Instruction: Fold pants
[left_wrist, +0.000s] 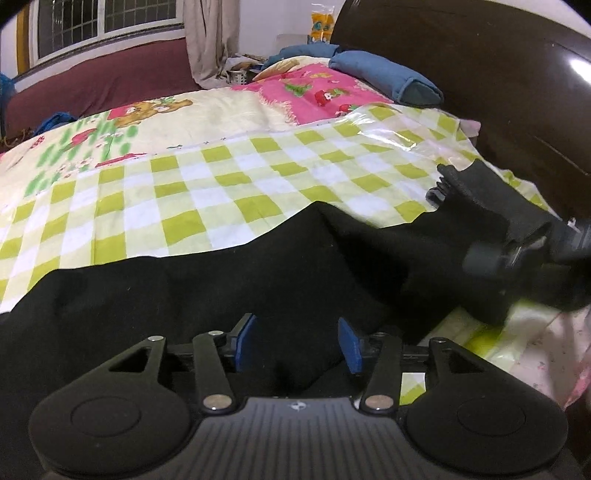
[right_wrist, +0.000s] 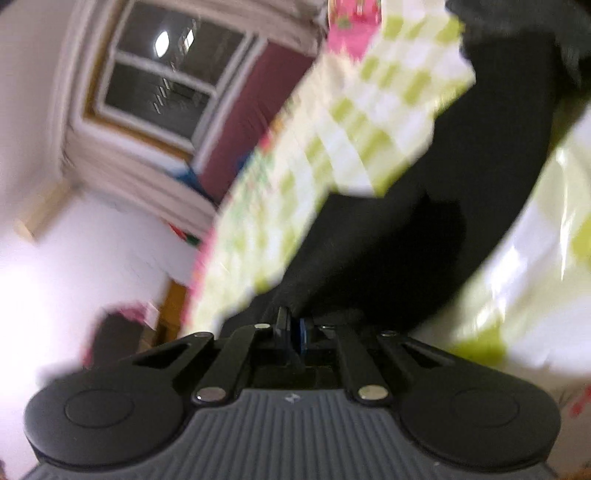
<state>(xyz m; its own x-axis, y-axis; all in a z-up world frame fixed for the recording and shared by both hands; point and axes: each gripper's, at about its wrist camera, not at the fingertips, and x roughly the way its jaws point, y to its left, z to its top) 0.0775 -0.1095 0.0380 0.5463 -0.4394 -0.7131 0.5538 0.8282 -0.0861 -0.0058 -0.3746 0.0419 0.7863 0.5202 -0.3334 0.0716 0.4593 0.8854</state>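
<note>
The black pants (left_wrist: 207, 280) lie spread on the bed (left_wrist: 258, 162), over a green-and-white checked plastic sheet (left_wrist: 229, 184), filling the near part of the left wrist view and running to the right toward the dark headboard (left_wrist: 480, 74).

The left tool (left_wrist: 297, 343) sits low over the near edge of the cloth with its 2 blue pads (left_wrist: 246, 341) partly apart; black fabric lies between them, but the pads do not press on it. The right tool (right_wrist: 293, 330) has its jaws drawn together, and in the blurred right wrist view a taut ridge of black fabric runs straight out of the pads, so it appears to pinch the pants.

The fabric looks soft, limp and light, a matte knit that drapes and wrinkles rather than holding shape. It should sag between 2 grips and drag on the glossy sheet, which may itself slide or lift. The likely best holds are at an edge or hem, where layers bunch thick enough for a thin pinch, with the 2 tools kept well apart so the fold line stays straight.
</note>
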